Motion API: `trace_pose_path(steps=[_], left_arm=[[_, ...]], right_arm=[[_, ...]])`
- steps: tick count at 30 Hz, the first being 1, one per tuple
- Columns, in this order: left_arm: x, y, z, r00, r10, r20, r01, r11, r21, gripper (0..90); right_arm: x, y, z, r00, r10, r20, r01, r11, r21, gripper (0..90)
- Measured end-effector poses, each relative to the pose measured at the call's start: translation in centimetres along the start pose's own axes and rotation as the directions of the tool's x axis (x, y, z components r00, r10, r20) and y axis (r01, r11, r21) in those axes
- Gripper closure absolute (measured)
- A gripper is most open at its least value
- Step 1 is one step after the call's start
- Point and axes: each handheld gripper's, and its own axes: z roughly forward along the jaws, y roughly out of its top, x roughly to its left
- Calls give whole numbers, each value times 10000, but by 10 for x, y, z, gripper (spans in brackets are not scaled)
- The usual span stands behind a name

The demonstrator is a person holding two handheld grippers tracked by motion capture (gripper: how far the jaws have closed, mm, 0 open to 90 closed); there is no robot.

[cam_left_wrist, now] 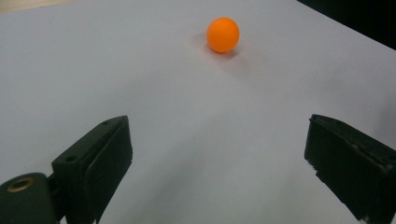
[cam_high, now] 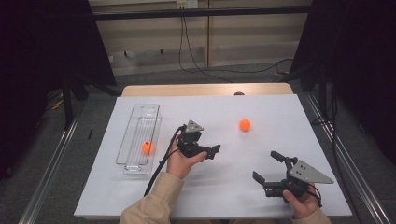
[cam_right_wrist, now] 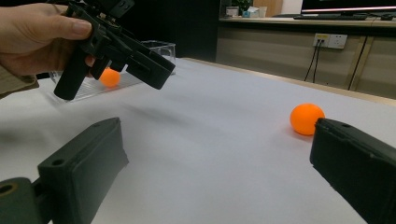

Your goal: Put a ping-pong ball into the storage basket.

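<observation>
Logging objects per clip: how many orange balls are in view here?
2. One orange ball lies loose on the white table, ahead of both grippers. The other orange ball sits inside the clear tray at the table's left. None seems hidden.

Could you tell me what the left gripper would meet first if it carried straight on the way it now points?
Probably the loose orange ball on the white table; it sits ahead of the open left gripper.

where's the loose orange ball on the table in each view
High view: loose orange ball, right of centre on the white table.
Left gripper view: upper centre, ahead of the fingers.
Right gripper view: right of centre, beside the right finger.
Shared landmark: the white table.
</observation>
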Motion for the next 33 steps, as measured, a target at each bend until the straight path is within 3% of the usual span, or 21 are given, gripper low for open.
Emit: trace_pose_path(steps=[33], left_arm=[[-5,4,17,9998,3,191,0,9999,-129,75]], right_arm=[[0,0,0,10000,26,-1,-26,10000,-16,25]])
